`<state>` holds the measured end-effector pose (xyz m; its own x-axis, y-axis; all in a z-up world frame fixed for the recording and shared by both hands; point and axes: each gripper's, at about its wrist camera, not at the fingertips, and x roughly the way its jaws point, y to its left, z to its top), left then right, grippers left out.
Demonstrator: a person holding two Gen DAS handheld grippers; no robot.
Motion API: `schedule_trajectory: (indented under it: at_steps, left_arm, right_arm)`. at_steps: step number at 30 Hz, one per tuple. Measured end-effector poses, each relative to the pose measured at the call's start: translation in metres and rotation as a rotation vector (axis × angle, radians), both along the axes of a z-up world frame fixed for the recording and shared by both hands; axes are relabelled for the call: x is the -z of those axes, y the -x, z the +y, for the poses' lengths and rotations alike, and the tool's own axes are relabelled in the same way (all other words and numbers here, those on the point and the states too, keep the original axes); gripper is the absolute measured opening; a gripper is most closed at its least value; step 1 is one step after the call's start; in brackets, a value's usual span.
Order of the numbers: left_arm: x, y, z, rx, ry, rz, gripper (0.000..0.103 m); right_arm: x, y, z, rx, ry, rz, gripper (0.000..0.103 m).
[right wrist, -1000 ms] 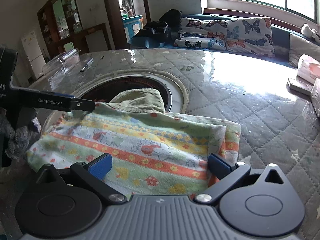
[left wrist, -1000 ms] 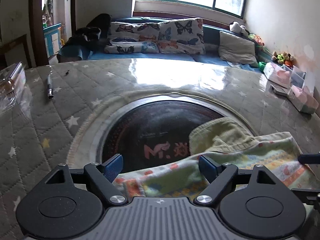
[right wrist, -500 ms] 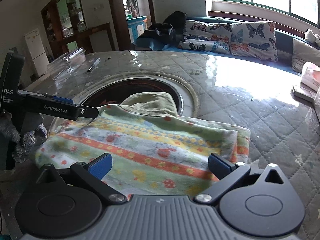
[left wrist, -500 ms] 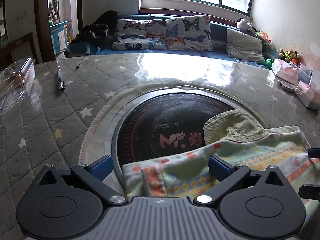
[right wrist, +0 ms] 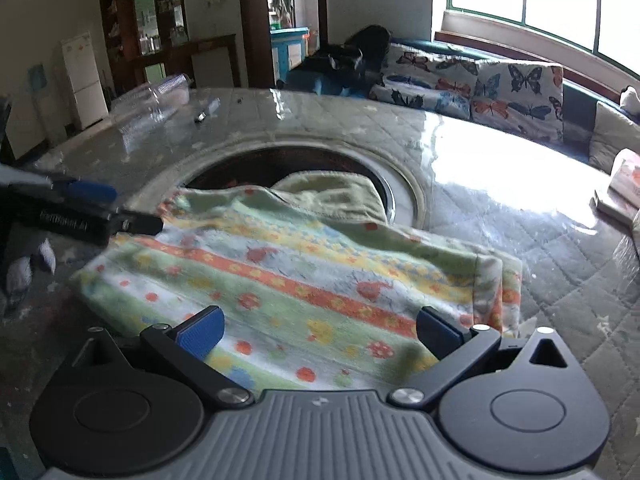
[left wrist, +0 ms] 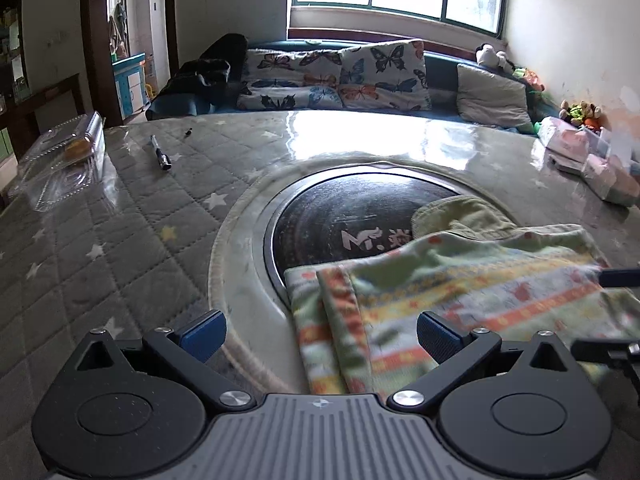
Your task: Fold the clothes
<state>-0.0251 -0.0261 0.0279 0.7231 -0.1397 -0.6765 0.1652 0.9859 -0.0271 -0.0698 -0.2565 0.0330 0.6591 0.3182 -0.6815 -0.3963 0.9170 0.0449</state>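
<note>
At lower right of the left view, our striped towel lies doubled over the table's dark round inset. Left gripper & right gripper gape wide, holding nothing; we've drawn back vs. 1 s ago, so this fold looks set.

A home living room: butterfly-print cushions on a window-side sofa, soft toys (by the wall), fridge, quilted round table.
</note>
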Motion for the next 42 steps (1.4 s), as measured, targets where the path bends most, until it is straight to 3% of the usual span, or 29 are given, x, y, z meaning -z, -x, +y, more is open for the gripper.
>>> schedule_trajectory:
  at_steps: [5, 14, 22, 30, 42]
  left_arm:
    - [-0.003, 0.030, -0.007, 0.050, -0.004, -0.010, 0.103]
    - [0.009, 0.050, -0.019, 0.075, -0.043, -0.013, 0.103]
    - [-0.005, 0.051, -0.023, 0.097, -0.020, -0.049, 0.103]
    - [0.010, 0.043, -0.040, 0.133, -0.029, -0.024, 0.103]
    - [0.015, 0.040, -0.036, 0.132, 0.007, -0.001, 0.103]
  right_arm:
    - [-0.008, 0.009, 0.015, -0.047, -0.001, -0.028, 0.103]
    - [0.012, 0.014, 0.043, -0.094, 0.086, 0.014, 0.103]
    - [-0.007, 0.019, 0.018, -0.005, 0.055, -0.041, 0.103]
    - [0.009, 0.012, 0.004, 0.041, 0.062, 0.000, 0.103]
    - [0.008, 0.005, 0.000, 0.044, 0.037, 0.022, 0.103]
